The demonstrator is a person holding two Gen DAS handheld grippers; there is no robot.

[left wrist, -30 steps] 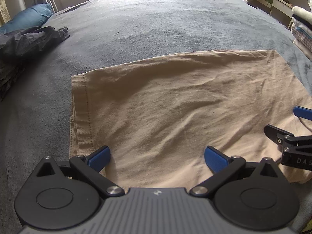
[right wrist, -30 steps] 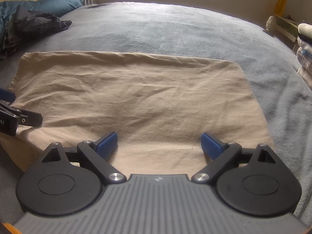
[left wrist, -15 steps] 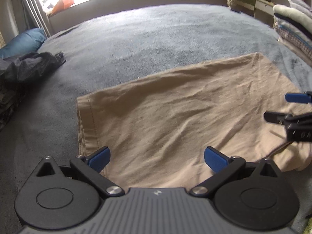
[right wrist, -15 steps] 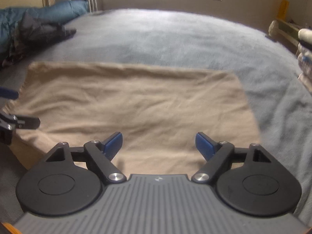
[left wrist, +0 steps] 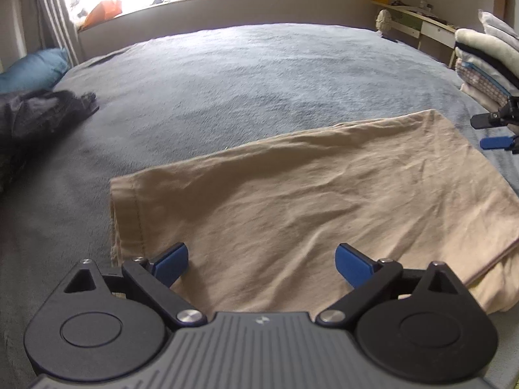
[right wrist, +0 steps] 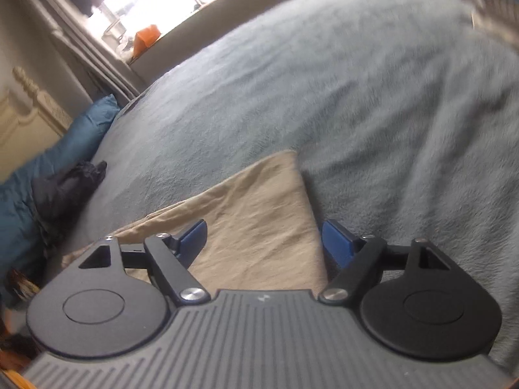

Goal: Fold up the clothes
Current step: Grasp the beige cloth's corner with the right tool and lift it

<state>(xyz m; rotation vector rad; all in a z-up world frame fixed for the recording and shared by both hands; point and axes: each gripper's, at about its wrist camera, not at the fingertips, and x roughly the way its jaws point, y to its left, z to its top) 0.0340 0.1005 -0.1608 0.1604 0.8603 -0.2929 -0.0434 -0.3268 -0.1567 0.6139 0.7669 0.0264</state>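
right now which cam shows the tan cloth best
The left wrist view: the tan cloth lies almost whole on the bed, hem and folded layers sharp. The right wrist view is blurred and tilted, showing only one corner.

Ahead of your left gripper [left wrist: 261, 264], matt tan woven cloth [left wrist: 308, 201] lies creased, its stitched hem beside the left finger. Beyond it spreads a fuzzy grey-blue fleece blanket [left wrist: 259, 74]. Matt black plastic arms carry bright metal rivets.
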